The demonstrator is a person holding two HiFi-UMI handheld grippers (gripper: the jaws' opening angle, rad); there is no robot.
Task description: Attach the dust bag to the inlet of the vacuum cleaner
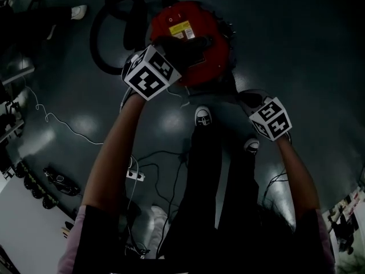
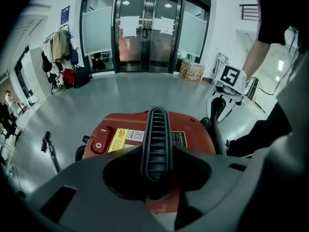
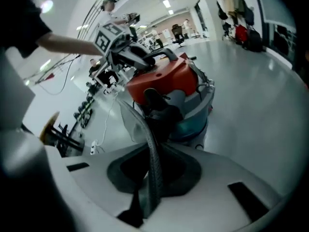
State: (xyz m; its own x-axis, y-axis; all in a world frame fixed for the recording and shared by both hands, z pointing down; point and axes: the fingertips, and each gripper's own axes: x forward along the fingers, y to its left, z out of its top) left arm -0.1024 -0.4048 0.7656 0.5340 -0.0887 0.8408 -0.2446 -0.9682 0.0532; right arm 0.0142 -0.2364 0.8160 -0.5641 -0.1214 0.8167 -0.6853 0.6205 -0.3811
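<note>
**Desk:** Where does the vacuum cleaner (image 1: 215, 67) sit in this one?

**Photographer:** On the grey floor (image 1: 308, 39), just ahead of the person's shoes. The left hand-held gripper (image 2: 155, 170) is clamped on the black ribbed handle (image 2: 155, 134) atop the red lid (image 2: 200, 133). The handle's long axis runs straight away between the jaws, along the gripper's own line.

**Desk:** And the dust bag?

**Photographer:** The dust bag (image 3: 129, 124), as I read the thin, pale grey sheet, rises from the tips of the right hand-held gripper (image 3: 153, 178). Its jaws are pinched almost together on the sheet's edge. The sheet leads up and slightly left, toward the drum (image 3: 195, 120) under the lid.

**Desk:** Which hand is nearer the inlet?

**Photographer:** The right, most likely. A black fitting (image 3: 161, 108) on the drum's near side lies directly beyond its jaws, close by; whether that is the inlet cannot be told. The lid looks tilted above the drum's rim. With the left occupied on the handle, the bag's approach would fall to the right hand-held gripper, pushing forward along the line it points.
</note>
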